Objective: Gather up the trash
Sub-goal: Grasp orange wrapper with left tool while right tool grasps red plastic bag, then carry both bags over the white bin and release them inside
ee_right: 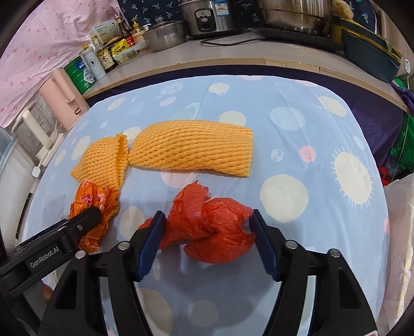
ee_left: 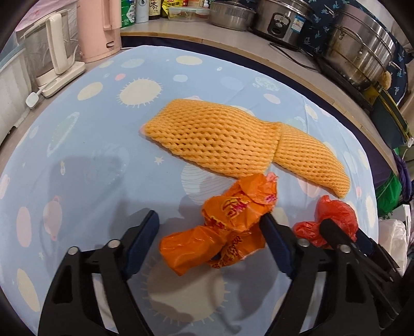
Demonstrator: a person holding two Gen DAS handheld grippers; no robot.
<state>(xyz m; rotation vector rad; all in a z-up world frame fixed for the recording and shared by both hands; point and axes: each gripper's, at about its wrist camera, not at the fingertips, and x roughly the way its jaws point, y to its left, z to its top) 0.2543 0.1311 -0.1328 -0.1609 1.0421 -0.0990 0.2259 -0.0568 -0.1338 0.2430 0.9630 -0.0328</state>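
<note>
The left claw (ee_left: 209, 232) points down at a crumpled orange plastic bag (ee_left: 227, 222) lying on the bench (ee_left: 103, 155), which is covered by a light blue cloth printed with pale suns and planets; its jaws stand partly open with the bag between them; the right-hand finger (ee_left: 274, 240) touches the bag's edge, while the left-hand finger (ee_left: 141, 243) stands clear of it, so nothing is gripped.

Just beside it the right claw (ee_right: 207, 232) straddles a knotted red plastic bag (ee_right: 209, 227); its jaws are also partly open; the left pad (ee_right: 150, 245) meets the bag's twisted tail and the right pad (ee_right: 264, 245) sits at the bag's bulging side, though whether either pad truly presses on the plastic is hard to judge from this angle; the bag rests on the cloth and looks unlifted.

Beyond both bags, nearer the middle of the bench, lie two pieces of yellow foam fruit netting (ee_right: 191, 147), end to end and touching; the smaller piece (ee_right: 103, 160) lies close to the orange bag.

Behind the bench runs a counter (ee_right: 233, 54) crowded with a rice cooker (ee_right: 207, 15), steel pots (ee_left: 359, 51), sauce bottles (ee_right: 106, 58) and a pink kettle (ee_right: 64, 100); a clear kettle on a white base (ee_left: 51, 51) stands at the bench's far left corner.
</note>
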